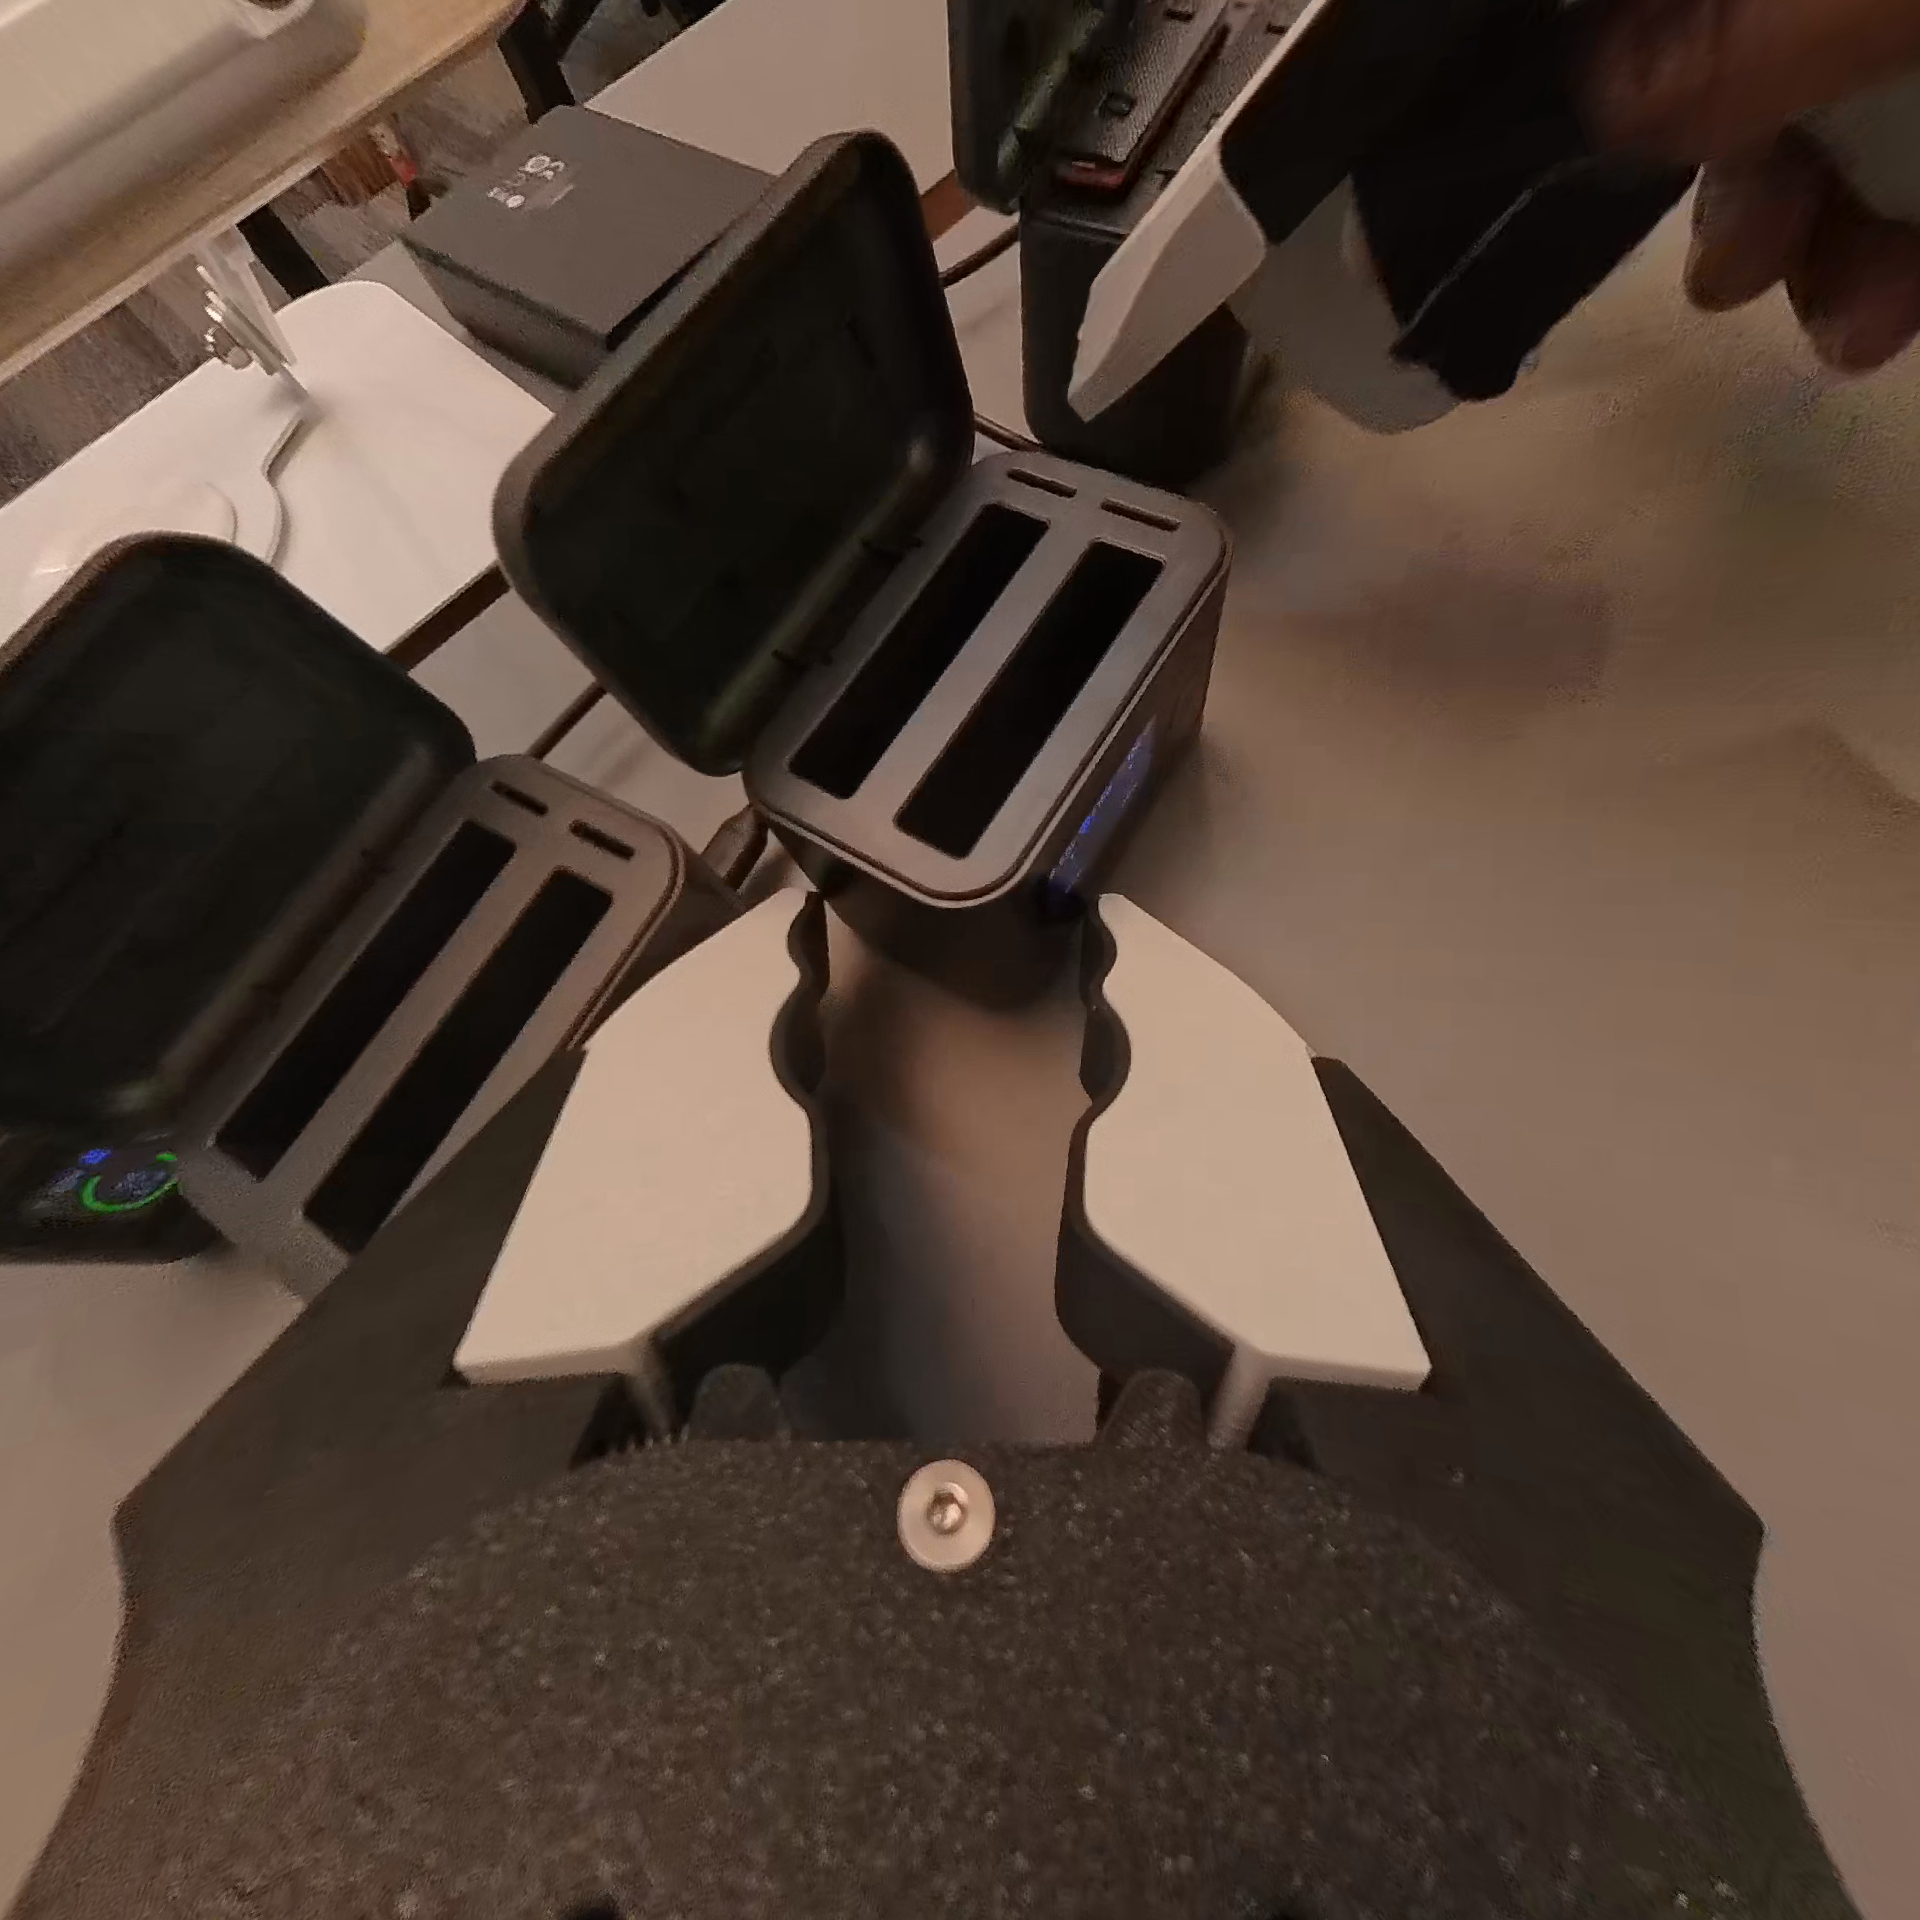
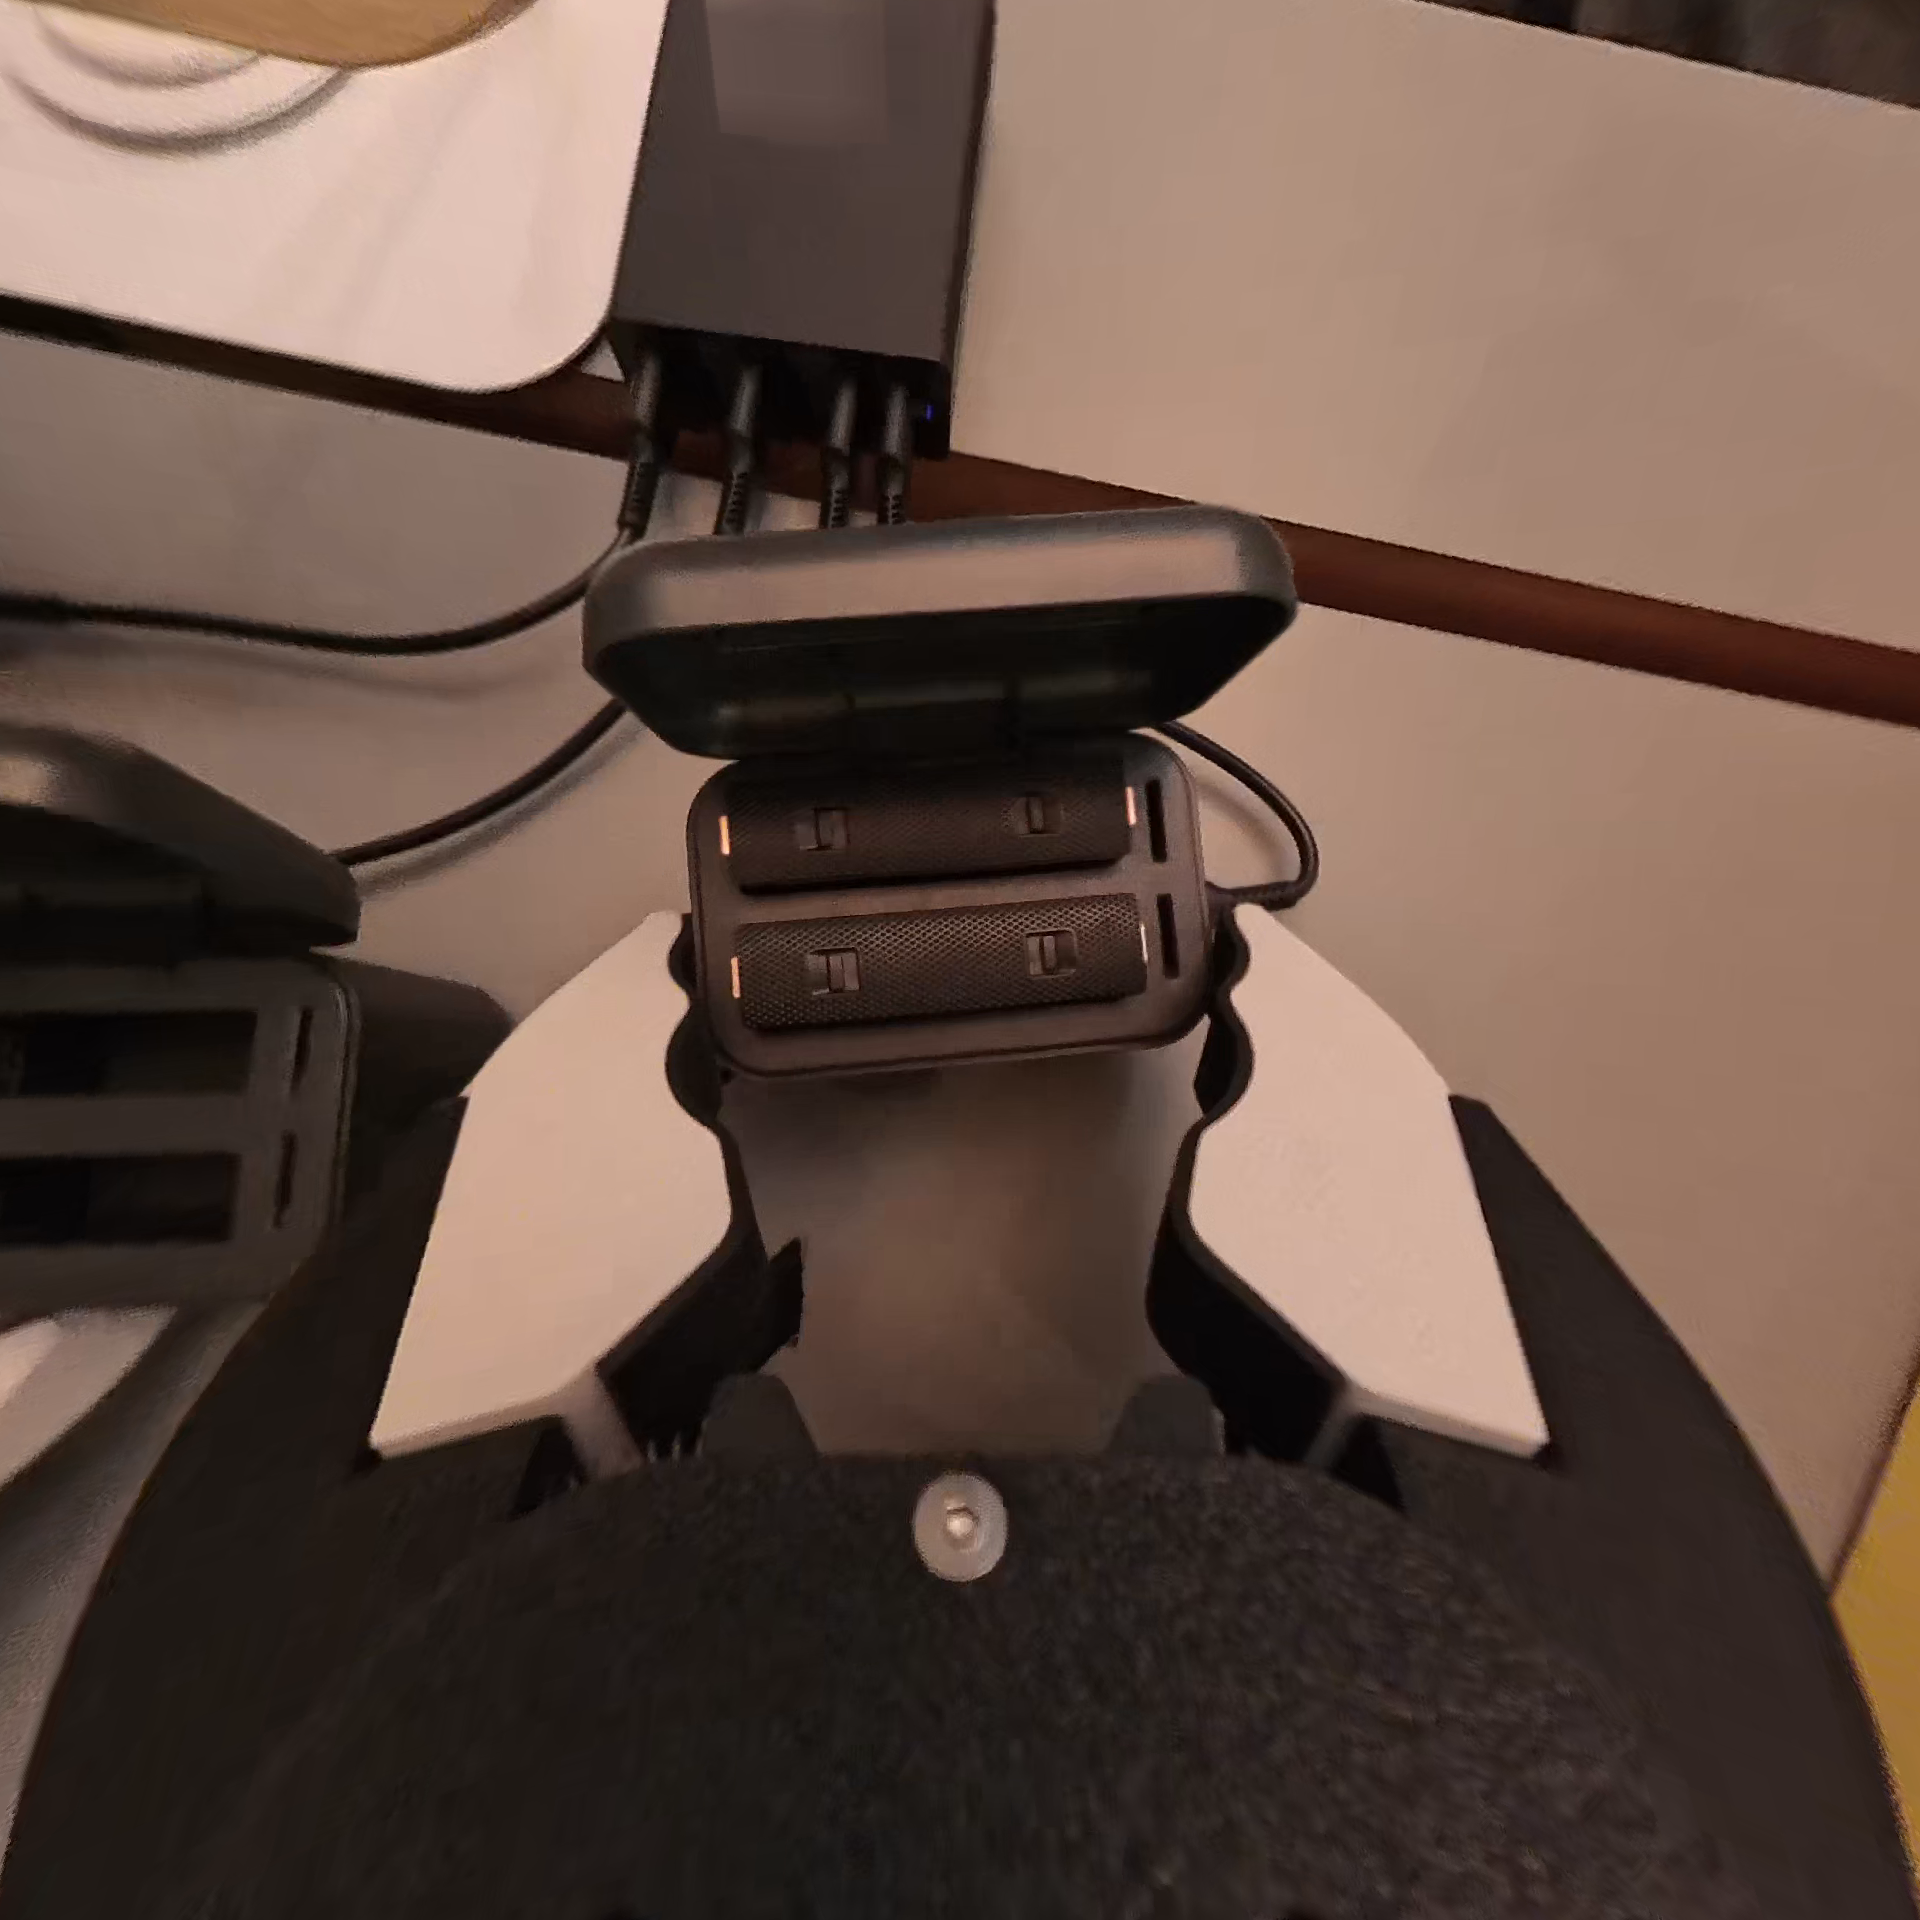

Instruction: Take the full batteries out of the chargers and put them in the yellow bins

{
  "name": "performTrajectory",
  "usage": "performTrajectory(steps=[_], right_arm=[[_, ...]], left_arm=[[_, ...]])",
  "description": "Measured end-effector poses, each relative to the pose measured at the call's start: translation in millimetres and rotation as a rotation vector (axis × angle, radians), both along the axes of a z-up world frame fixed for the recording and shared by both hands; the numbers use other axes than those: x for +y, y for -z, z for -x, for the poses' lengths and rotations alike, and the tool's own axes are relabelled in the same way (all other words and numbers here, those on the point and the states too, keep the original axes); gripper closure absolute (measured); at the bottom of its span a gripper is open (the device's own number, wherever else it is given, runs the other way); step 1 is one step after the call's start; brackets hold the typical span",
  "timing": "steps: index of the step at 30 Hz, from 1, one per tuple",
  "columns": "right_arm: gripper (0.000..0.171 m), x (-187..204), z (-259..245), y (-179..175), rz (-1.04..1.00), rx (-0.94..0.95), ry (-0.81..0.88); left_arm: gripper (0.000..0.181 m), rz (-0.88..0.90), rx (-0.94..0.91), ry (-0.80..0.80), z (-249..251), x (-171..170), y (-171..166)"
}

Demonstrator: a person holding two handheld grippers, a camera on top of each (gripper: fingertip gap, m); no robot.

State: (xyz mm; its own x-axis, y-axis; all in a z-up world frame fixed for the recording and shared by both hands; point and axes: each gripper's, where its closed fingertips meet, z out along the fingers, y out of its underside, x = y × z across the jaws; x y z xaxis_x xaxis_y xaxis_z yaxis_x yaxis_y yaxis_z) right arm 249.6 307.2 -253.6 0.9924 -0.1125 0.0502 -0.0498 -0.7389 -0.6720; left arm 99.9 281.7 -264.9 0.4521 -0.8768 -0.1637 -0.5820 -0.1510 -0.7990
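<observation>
We hold the left gripper (image 1: 951, 914) with its fingers apart, tips flanking the near end of a dark charger (image 1: 997, 707) on the pale table (image 1: 1507, 831); its lid stands up and both slots are empty. A second empty charger (image 1: 416, 997) sits just to its left. Our right gripper (image 2: 956, 971) is also spread, tips either side of a third charger (image 2: 945, 904), whose two batteries (image 2: 935, 961) remain seated. A yellow bin (image 2: 1886, 1652) edge shows at far right.
</observation>
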Motion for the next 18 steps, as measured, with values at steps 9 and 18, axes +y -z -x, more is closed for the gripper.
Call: performTrajectory(steps=[9,18], right_arm=[[0.077,5,0,-4,-0.115,-0.020,0.159],[0.080,-58,-4,-74,-0.348,0.018,-0.030]], left_arm=[[0.134,-0.010,0.009,-0.020,3,3,0],[0.134,-0.014,0.012,-0.018,3,4,1]])
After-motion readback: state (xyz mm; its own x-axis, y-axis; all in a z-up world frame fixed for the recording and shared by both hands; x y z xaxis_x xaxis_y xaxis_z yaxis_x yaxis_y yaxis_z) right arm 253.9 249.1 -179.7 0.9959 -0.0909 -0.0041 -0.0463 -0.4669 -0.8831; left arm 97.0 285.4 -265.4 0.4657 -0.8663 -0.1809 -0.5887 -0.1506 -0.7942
